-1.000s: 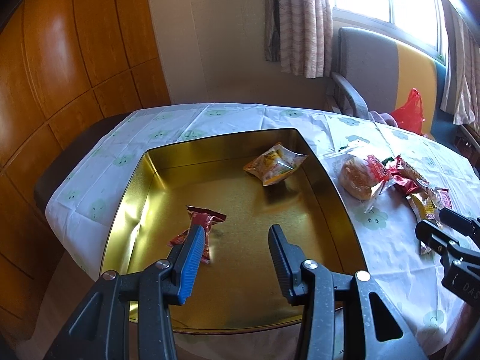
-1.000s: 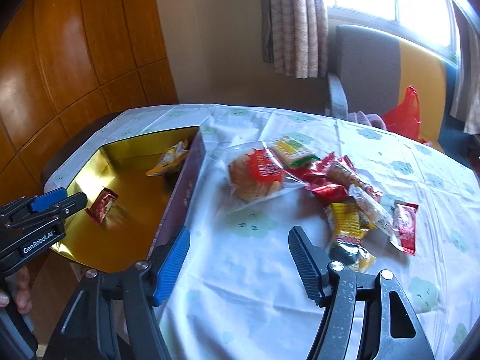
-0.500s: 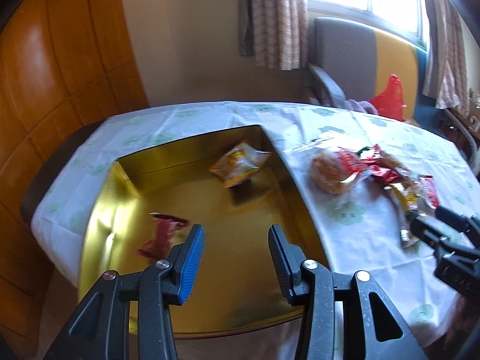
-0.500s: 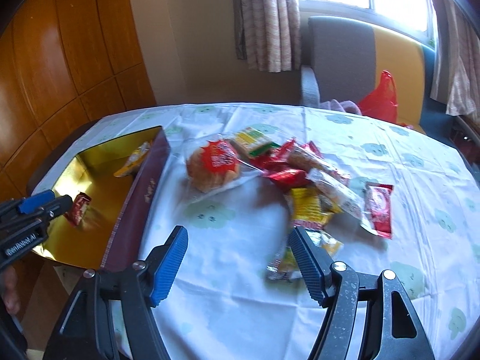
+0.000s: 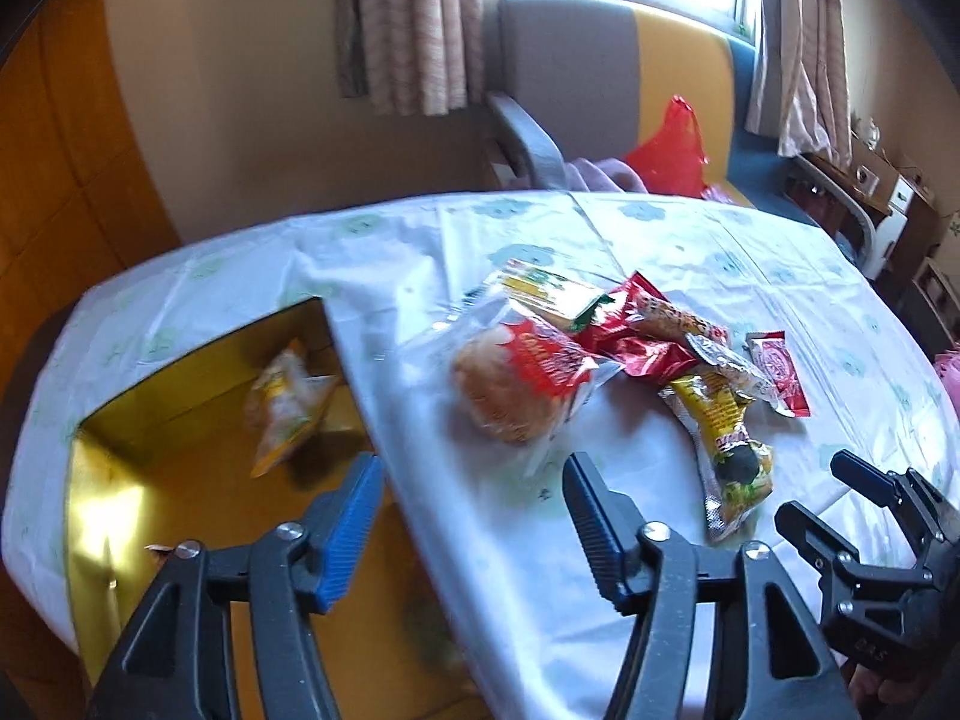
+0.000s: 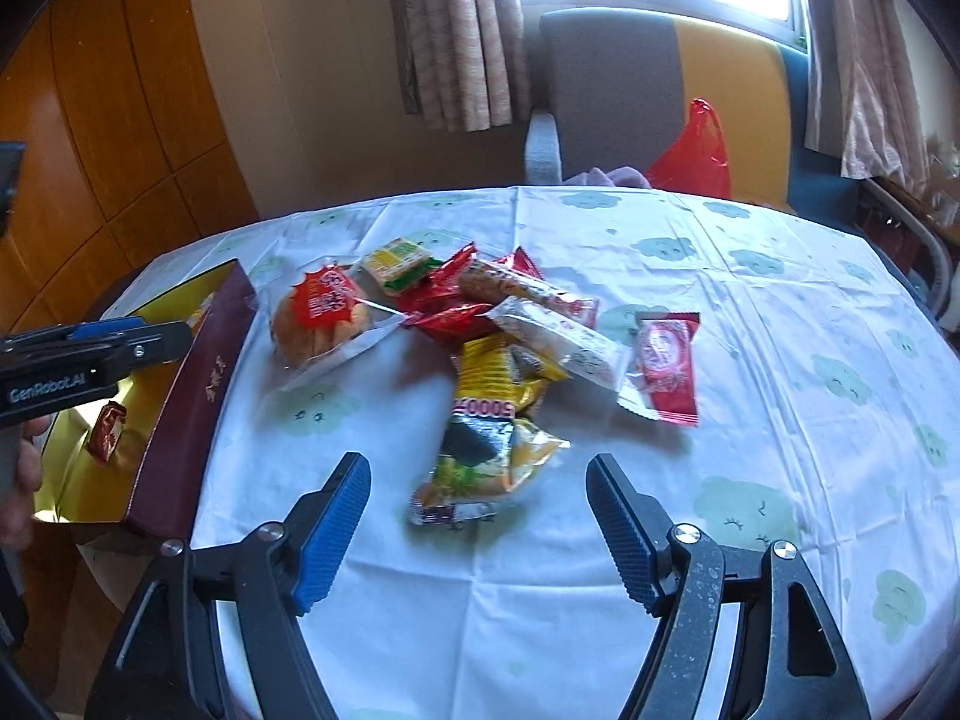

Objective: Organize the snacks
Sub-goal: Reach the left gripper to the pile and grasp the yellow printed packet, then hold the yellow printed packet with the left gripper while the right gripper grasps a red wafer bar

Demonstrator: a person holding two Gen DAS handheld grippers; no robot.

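Observation:
A gold-lined tin box (image 5: 180,450) with a maroon outer wall (image 6: 186,414) sits at the table's left end. It holds a yellow snack packet (image 5: 288,408) and a small red packet (image 6: 107,429). A pile of snacks lies on the tablecloth: a bagged bun with a red label (image 5: 516,384) (image 6: 321,315), red wrappers (image 6: 450,312), a yellow packet (image 6: 492,378), a yellow-green packet (image 6: 480,468) and a red sachet (image 6: 663,372). My left gripper (image 5: 471,528) is open and empty over the box's right wall. My right gripper (image 6: 477,528) is open and empty, just short of the yellow-green packet.
The table wears a white cloth with green cloud prints (image 6: 780,330). An armchair (image 6: 630,90) with a red plastic bag (image 6: 690,150) stands behind the table under the window. Wood panelling (image 6: 120,120) lines the left wall.
Both grippers have swung to the right, from the box toward the snack pile. The right gripper has come nearer to the yellow-green packet. Both have stayed open.

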